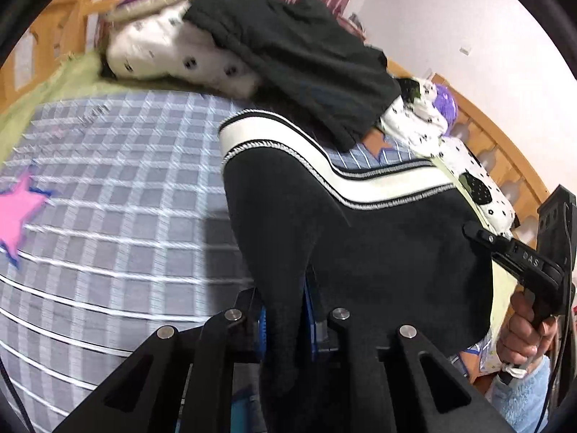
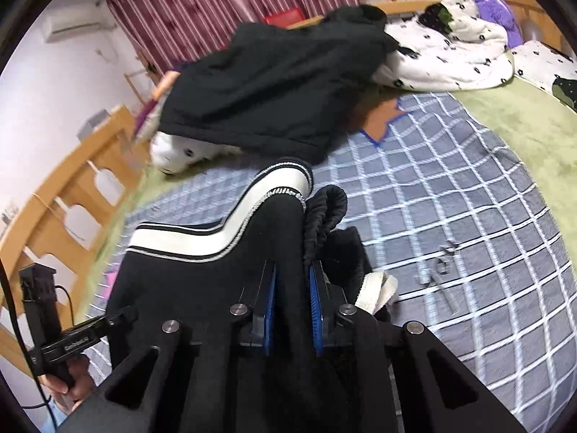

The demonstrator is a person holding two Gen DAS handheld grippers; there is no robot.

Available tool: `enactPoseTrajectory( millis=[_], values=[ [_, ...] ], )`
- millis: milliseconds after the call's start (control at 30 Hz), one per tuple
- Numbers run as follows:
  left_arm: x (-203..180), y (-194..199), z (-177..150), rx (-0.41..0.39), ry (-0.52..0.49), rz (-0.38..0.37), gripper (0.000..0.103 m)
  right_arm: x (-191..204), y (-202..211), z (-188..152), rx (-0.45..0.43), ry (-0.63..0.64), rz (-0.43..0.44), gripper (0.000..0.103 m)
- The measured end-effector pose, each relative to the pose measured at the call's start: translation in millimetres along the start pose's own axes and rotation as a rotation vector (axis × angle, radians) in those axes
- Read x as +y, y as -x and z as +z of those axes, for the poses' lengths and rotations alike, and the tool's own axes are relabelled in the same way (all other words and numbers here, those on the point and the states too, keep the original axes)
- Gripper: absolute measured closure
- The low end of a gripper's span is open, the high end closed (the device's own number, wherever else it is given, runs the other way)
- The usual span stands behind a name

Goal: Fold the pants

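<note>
L wrist view: left gripper clenched on a bunched fold of the black pants, cloth pinched between its blue pads. Pants hang spread between both grippers, raised above the bed, white side stripe w/ braided trim curving across the upper edge. This view alone shows a pink star patch on the checked cover at far left, and the right gripper seen from outside, tips biting the pants' edge, w/ the person's hand on its handle.

R wrist view: right gripper closed on the pants near the waistband, whose ribbed black edge bulges just past the fingers; a white drawstring or tag lies beside the right finger, which one cannot tell. Only here: an orange star patch, wall AC unit, and the left gripper from the side.

Both views: a second dark garment heaped over a white spotted quilt at the far end of the bed, red striped curtain behind, wooden bed rail.
</note>
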State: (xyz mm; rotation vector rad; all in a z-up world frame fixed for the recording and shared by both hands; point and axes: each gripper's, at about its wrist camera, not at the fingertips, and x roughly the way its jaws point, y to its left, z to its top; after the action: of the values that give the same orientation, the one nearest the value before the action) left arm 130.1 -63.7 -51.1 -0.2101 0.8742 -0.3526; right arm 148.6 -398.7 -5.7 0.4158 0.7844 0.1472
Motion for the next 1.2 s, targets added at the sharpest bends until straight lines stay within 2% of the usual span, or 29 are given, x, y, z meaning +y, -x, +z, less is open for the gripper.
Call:
enactPoseTrajectory(
  millis=[67,200,267,333,367,433,467,500,533,600,667,733,800,933,1000,1067,1100,1133,1200],
  values=[
    [22.2,25.5,10.5,-0.027,-0.006,0.037,0.088,17.9,1.7,-6.1,0.002,-0.021,0.043,0.087],
    [66.1,58.3,30.5,-0.028,-0.009,0.111,0.088,64.2,-20.0,-20.3,0.051,-0.027,0.148,0.087],
    [88.0,59.6,30.0,-0.013,-0.047,0.186,0.087,88.3,-34.4,-30.1,0.088,-0.004,0.183,0.087],
    [107.9,45.3,21.3,0.013,-0.064,0.231,0.086,104.5,-52.5,-40.2,0.131,0.026,0.19,0.088],
    [120.5,32.5,13.7,0.041,-0.057,0.236,0.085,108.8,-64.1,-45.2,0.152,0.048,0.169,0.087],
    [140.8,12.0,-0.6,0.059,-0.022,0.235,0.081,106.8,-95.8,-57.1,0.175,0.11,0.028,0.082],
    [147.2,4.7,-4.6,0.066,-0.003,0.24,0.078,104.3,-105.0,-61.0,0.186,0.136,-0.013,0.081],
    [151.6,-1.5,-7.7,0.085,0.004,0.248,0.075,98.0,-116.9,-66.2,0.204,0.153,-0.036,0.08],
    [151.3,-2.5,-7.7,0.092,-0.013,0.259,0.071,94.8,-116.6,-65.6,0.201,0.143,-0.016,0.078],
    [149.9,5.9,-5.6,0.066,-0.046,0.283,0.063,99.5,-106.9,-58.3,0.199,0.176,-0.039,0.07],
    [149.1,18.5,-4.1,0.007,-0.035,0.295,0.036,107.7,-90.8,-51.8,0.148,0.207,-0.081,0.07],
    [152.6,26.0,-4.8,-0.035,0.007,0.252,0.036,116.5,-78.2,-42.3,0.087,0.222,-0.075,0.063],
    [154.6,26.3,-6.0,-0.036,0.04,0.233,0.036,127.7,-85.4,-30.1,0.066,0.234,-0.069,0.059],
    [161.2,23.5,-10.2,-0.029,0.064,0.239,0.036,136.1,-137.6,-20.5,0.142,0.24,-0.121,0.056],
    [163.6,23.3,-11.6,-0.024,0.075,0.24,0.036,132.6,-160.4,-28.2,0.203,0.196,-0.082,0.055],
    [168.9,24.4,-11.9,-0.025,0.096,0.23,0.036,137.0,-159.7,-34.5,0.173,0.244,-0.101,0.064],
    [171.0,26.1,-11.6,-0.027,0.107,0.226,0.036,139.5,-154.2,-35.9,0.153,0.271,-0.101,0.078],
    [173.3,27.5,-11.1,-0.03,0.117,0.223,0.036,140.9,-147.7,-35.5,0.132,0.281,-0.097,0.087],
    [175.9,32.6,-11.7,-0.036,0.135,0.219,0.036,138.4,-122.3,-26.2,0.096,0.237,-0.034,0.088]
  ],
)
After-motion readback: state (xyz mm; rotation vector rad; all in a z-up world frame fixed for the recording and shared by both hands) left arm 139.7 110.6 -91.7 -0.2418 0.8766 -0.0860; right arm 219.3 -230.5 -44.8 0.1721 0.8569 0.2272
